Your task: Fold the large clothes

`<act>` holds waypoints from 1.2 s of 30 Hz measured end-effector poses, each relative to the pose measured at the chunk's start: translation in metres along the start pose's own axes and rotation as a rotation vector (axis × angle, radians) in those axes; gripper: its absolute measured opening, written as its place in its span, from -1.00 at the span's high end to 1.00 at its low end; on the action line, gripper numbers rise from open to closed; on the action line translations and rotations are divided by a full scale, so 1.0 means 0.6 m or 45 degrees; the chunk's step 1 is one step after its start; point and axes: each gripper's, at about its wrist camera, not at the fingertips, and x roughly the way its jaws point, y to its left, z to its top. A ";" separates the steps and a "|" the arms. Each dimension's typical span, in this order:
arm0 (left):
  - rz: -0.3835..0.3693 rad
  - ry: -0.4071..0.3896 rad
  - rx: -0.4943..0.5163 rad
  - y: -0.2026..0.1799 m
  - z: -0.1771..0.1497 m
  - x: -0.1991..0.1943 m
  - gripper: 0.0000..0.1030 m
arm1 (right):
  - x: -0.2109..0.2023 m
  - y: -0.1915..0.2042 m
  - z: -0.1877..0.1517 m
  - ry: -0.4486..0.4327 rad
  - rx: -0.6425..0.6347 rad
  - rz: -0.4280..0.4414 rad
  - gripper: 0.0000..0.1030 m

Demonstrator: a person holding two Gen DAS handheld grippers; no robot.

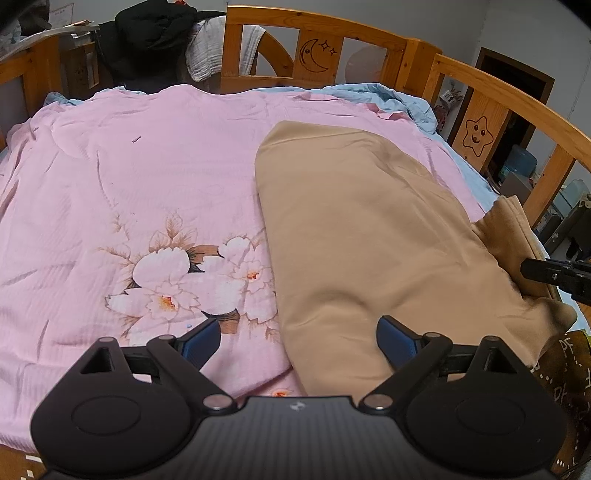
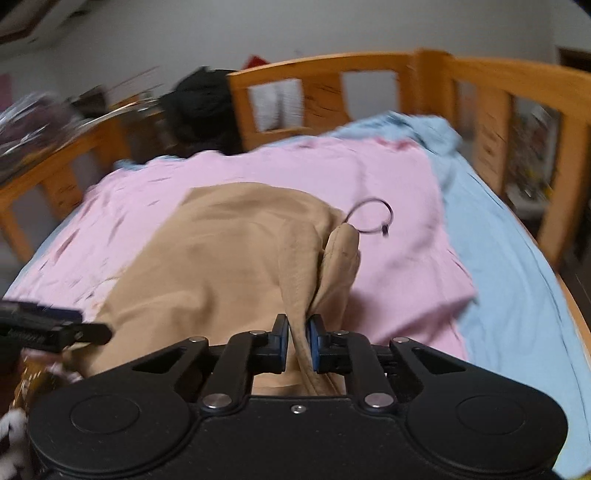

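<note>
Wooden bed frame [image 1: 373,33], largest item: orange rails on the far and right sides, a moon and a star drawn on two panels.

Pink sheet [image 1: 129,192], flower print, spread over the bed; we note a blue sheet [image 2: 517,295] showing beneath it along the right edge.

Tan garment [image 1: 362,240], the task's thing: it lies on the pink sheet at the near right of the bed, flat and smooth in the main, its right edge gathered into a raised ridge. We judge the fold only begun: one edge is lifted, nothing is yet laid over, and the squaring and further folds remain.

Dark clothes [image 1: 155,40] and a pale cloth heaped on the far rail, well apart from the work.

Left tongs [image 1: 299,341]: spread wide, hovering over the near edge of the garment, holding nothing.

Right tongs [image 2: 297,345]: clamped on the garment's gathered right edge.

Thin dark cord loop [image 2: 373,218], at the tip of the lifted fold; we think it could snag or get trapped in the fold.
</note>
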 end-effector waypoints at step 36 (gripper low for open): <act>-0.379 0.100 -0.224 0.093 0.107 0.120 -0.84 | 0.094 -0.144 -0.009 0.118 0.513 0.524 -0.30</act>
